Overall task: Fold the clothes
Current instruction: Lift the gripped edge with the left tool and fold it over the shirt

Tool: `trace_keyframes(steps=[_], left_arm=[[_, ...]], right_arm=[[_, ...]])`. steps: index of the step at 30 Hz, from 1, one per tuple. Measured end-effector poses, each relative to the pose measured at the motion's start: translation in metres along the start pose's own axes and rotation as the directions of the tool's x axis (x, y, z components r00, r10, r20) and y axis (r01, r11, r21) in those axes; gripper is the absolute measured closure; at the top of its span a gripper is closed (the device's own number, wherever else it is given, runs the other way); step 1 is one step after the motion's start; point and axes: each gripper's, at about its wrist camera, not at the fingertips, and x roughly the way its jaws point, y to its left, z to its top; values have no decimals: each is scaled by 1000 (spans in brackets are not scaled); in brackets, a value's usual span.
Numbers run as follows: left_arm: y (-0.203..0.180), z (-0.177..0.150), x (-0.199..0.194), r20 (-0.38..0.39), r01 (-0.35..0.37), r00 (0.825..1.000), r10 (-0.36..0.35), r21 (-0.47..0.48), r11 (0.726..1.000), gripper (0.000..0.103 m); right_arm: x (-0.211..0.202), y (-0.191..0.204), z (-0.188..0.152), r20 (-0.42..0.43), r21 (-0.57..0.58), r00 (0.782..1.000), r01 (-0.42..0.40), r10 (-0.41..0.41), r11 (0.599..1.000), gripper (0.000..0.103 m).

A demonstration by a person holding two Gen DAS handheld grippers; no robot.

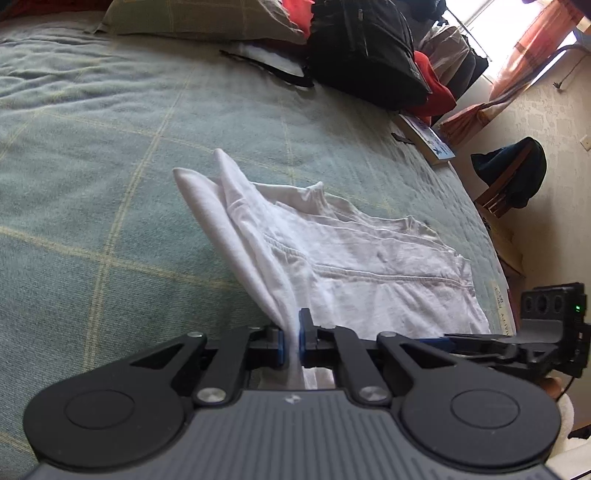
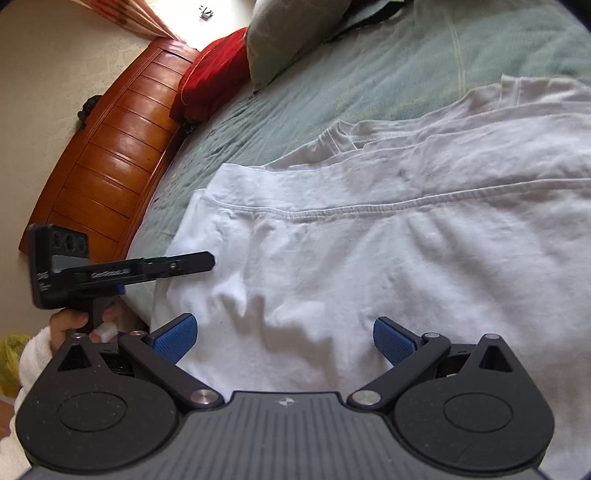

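A white garment [image 1: 369, 258] lies spread on the green checked bedspread [image 1: 110, 166]. My left gripper [image 1: 291, 339] is shut on a bunched fold at its near edge. The cloth rises taut from the bed to the blue pads, and a loose flap stands up behind. In the right wrist view the same garment [image 2: 369, 240] fills the middle, its stitched hems running across. My right gripper [image 2: 284, 332] hovers just above it, open, with nothing between its blue pads [image 2: 175, 336]. A hand in a white fleece sleeve [image 2: 33, 354] holds the left gripper [image 2: 199, 263] at the garment's left edge.
A black backpack [image 1: 365, 48], a pillow [image 1: 199, 18] and a book [image 1: 428, 138] sit along the far side of the bed. A chair draped in dark cloth [image 1: 513, 170] stands beyond. A wooden bed board [image 2: 110, 158], a red cushion [image 2: 214, 74] and a grey pillow [image 2: 291, 33] lie to the left.
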Motion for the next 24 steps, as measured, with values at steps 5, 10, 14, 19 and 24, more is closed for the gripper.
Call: trace_keyframes(steps=[5,10,14,19,24], left_arm=[[-3,3,-3,6,14,1000,-14,3,1000,98],[-7,6,-4,10,24,1000,-24,4,1000,98],[-16,9,-5,12,32,999,-32,19,999,98],[-40,13,-7,9,28,1000,-28,82,996,98],[-70,16,-8,14,24,1000,-26,137,990,98]], right_arm=[[15,-4,32,56,21,998,34,-35,999,0],[32,-15,73,94,38,991,88,-91,995,0],[28,-7,80,89,12,991,96,-97,995,0],[-10,11,52,81,-80,992,99,-92,992,0],[-60,1,22,121,-113,981,163,-149,980,0]])
